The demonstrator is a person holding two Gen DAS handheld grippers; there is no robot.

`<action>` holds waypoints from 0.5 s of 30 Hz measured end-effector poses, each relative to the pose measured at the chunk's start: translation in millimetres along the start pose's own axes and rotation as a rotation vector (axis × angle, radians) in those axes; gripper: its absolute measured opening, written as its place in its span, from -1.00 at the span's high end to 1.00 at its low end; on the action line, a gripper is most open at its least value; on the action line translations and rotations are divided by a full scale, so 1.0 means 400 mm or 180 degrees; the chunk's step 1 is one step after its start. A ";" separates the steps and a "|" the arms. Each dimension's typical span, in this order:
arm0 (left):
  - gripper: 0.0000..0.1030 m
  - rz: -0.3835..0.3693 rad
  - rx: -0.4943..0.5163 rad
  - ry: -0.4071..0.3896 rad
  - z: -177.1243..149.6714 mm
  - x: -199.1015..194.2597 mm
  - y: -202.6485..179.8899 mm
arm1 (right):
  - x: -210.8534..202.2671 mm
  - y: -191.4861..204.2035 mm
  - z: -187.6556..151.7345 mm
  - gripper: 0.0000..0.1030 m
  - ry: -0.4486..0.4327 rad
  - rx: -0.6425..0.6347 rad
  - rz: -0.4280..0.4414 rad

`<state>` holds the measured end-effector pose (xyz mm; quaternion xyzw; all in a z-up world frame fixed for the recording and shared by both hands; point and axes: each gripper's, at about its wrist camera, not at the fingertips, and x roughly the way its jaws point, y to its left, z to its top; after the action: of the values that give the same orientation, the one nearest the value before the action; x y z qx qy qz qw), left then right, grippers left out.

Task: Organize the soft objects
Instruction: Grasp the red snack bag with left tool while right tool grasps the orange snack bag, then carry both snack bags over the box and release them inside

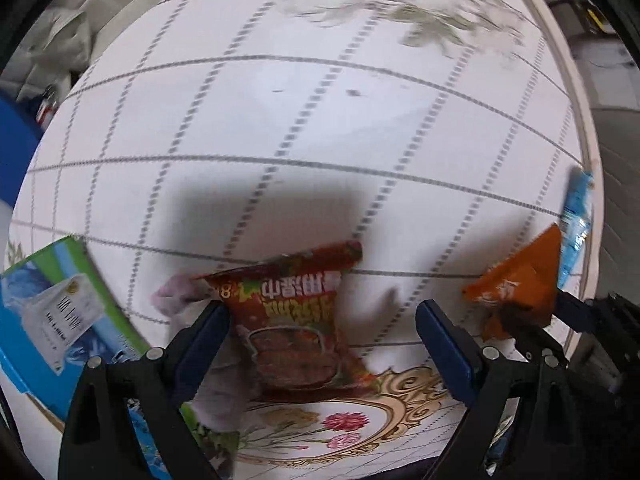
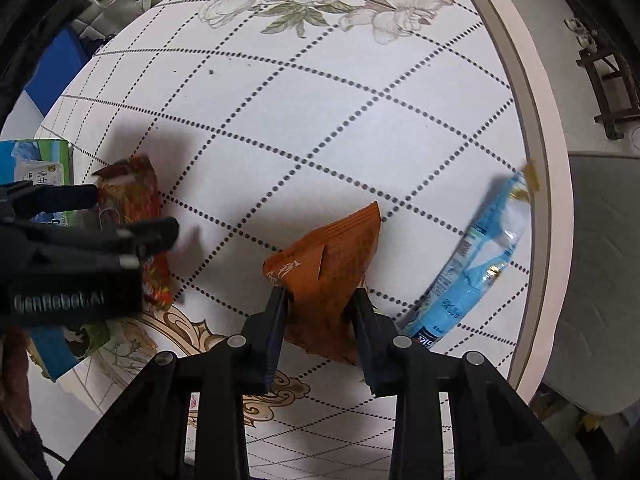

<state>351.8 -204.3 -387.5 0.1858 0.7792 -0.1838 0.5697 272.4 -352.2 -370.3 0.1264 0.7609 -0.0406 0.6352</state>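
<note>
Bench [image 2: 320,128]: white cloth, dotted grey-black diamond grid; pale beige-and-green flowers at far side, gold scrollwork with pink flowers at near side; cream rim.
Red snack bag [image 1: 296,312]: dark red-brown, yellow and white lettering, brown food picture.
Orange packet [image 2: 332,276]: rust orange, faint white script.
Blue wrapper [image 2: 476,268]: light blue with clear or white patches, gold spots, possibly print; blurred.
Box [image 1: 52,316]: blue and green, white label.
Left gripper [image 1: 322,330] and right gripper [image 2: 320,308]: black, blue pads.
</note>
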 end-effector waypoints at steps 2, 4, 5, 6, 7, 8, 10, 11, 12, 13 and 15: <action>-0.84 -0.0055 0.0022 0.0019 -0.004 0.008 -0.010 | -0.001 -0.020 -0.006 0.31 0.0019 0.0023 -0.0002; -0.84 -0.0042 0.0043 0.0051 -0.009 0.020 -0.011 | -0.002 -0.034 -0.008 0.31 0.0027 0.0035 0.0001; -0.84 -0.0026 0.0042 0.0068 -0.012 0.027 -0.010 | -0.004 -0.037 -0.007 0.29 0.0030 0.0041 0.0007; -0.84 -0.0008 0.0035 0.0094 -0.017 0.036 -0.007 | -0.002 -0.041 -0.006 0.27 0.0040 0.0047 0.0007; -0.84 0.0000 0.0039 0.0134 -0.025 0.048 -0.005 | -0.001 -0.044 -0.009 0.26 0.0045 0.0045 0.0006; -0.84 0.0005 0.0055 0.0170 -0.033 0.057 -0.006 | 0.002 -0.044 -0.010 0.24 0.0057 0.0044 0.0002; -0.72 0.0074 0.0147 0.0224 -0.057 0.076 -0.015 | 0.015 -0.052 -0.011 0.19 0.0079 0.0039 -0.0024; -0.60 0.0120 0.0182 0.0234 -0.070 0.087 -0.018 | 0.019 -0.056 -0.011 0.17 0.0085 0.0041 -0.0034; -0.28 0.0131 0.0156 0.0264 -0.081 0.099 -0.016 | 0.025 -0.056 -0.012 0.17 0.0086 0.0047 -0.0049; -0.23 0.0147 0.0137 0.0191 -0.089 0.095 -0.016 | 0.028 -0.059 -0.012 0.16 0.0096 0.0047 -0.0072; 0.05 0.0242 0.0093 0.0099 -0.105 0.089 -0.018 | 0.031 -0.060 -0.017 0.16 0.0093 0.0040 -0.0096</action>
<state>303.9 -186.7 -408.9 0.2263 0.7776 -0.1705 0.5613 257.9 -372.1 -383.3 0.1195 0.7716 -0.0530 0.6225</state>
